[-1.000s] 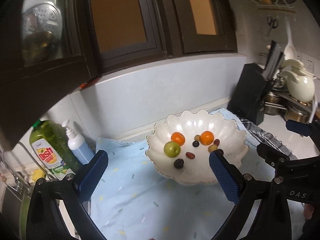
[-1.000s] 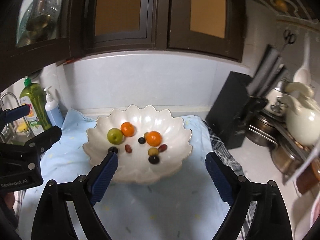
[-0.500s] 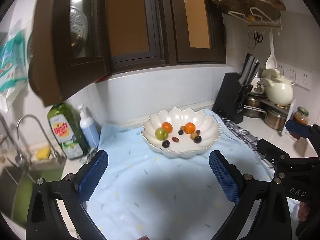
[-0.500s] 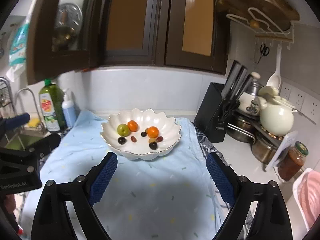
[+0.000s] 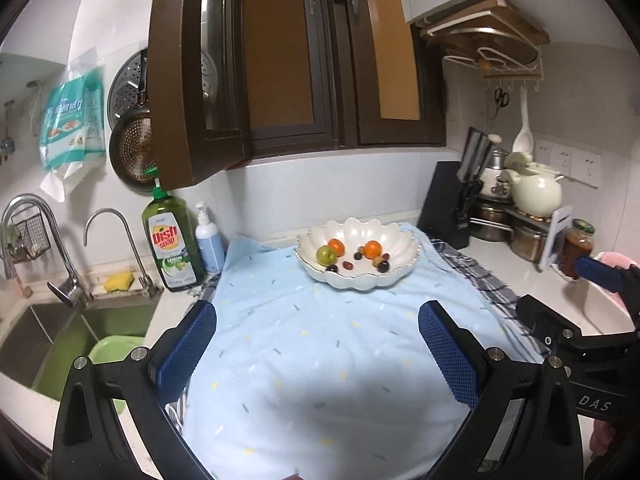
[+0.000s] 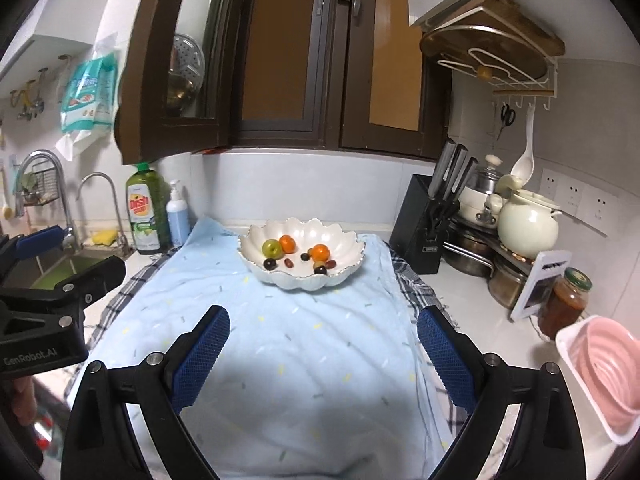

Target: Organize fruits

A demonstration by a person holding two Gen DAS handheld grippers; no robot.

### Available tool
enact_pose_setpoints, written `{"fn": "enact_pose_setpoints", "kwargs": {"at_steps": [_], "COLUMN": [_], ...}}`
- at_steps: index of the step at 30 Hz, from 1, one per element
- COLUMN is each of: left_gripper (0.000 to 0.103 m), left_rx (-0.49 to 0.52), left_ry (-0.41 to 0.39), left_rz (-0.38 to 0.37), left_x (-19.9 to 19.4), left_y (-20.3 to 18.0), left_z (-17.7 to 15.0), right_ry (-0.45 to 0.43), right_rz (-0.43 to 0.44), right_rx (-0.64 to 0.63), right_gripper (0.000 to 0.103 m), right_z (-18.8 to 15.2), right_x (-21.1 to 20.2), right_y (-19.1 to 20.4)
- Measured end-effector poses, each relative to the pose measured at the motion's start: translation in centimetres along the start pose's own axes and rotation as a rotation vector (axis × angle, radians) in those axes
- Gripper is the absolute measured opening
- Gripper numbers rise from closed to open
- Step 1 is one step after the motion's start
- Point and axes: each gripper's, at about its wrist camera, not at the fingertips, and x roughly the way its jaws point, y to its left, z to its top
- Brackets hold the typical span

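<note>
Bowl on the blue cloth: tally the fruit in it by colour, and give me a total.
Bowl holds:
Orange fruits: 2
Green fruit: 1
Dark purple fruits: 3
Red-brown fruits: 2
Small yellow-green fruit: 1 sure; a possible second is too small to tell
Total: 9 sure

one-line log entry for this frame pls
left tongs: open, empty | right tongs: open, empty | fruits: all in white scalloped ceramic bowl | bowl: on light-blue cloth
</note>
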Motion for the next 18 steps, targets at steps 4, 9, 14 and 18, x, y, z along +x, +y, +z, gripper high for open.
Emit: {"fn": "enact_pose_setpoints", "kwargs": {"at_steps": [4, 9, 14, 18], "left_gripper": [0.103, 0.103, 0.103, 0.103], "left_rx": [-0.005, -0.004, 0.01, 0.011], "left_ry": [-0.001, -0.003, -0.008, -0.012], "left_rz": [-0.01, -0.02, -0.021, -0.027], "left_x": [-1.8, -3.9, -5.7, -7.0], "left_y": [-0.3, -0.9, -1.5, -1.9], "left_z": [-0.8, -1.7, -2.5, -3.0], "right_ry": [-0.015, -0.005, -0.006, -0.008], "right_rz": [-0.002, 0.012, 0.02, 0.029], "right_rx": [0.003, -0.003, -0.007, 0.005], "right_gripper": [0.096, 0.096, 0.096, 0.096], "right_z": [-0.8, -1.7, -2.7, -3.2], "right_x": [-2.3, -4.2, -6.0, -6.8], "right_y": [-0.1, -0.1, -0.2, -0.6]}}
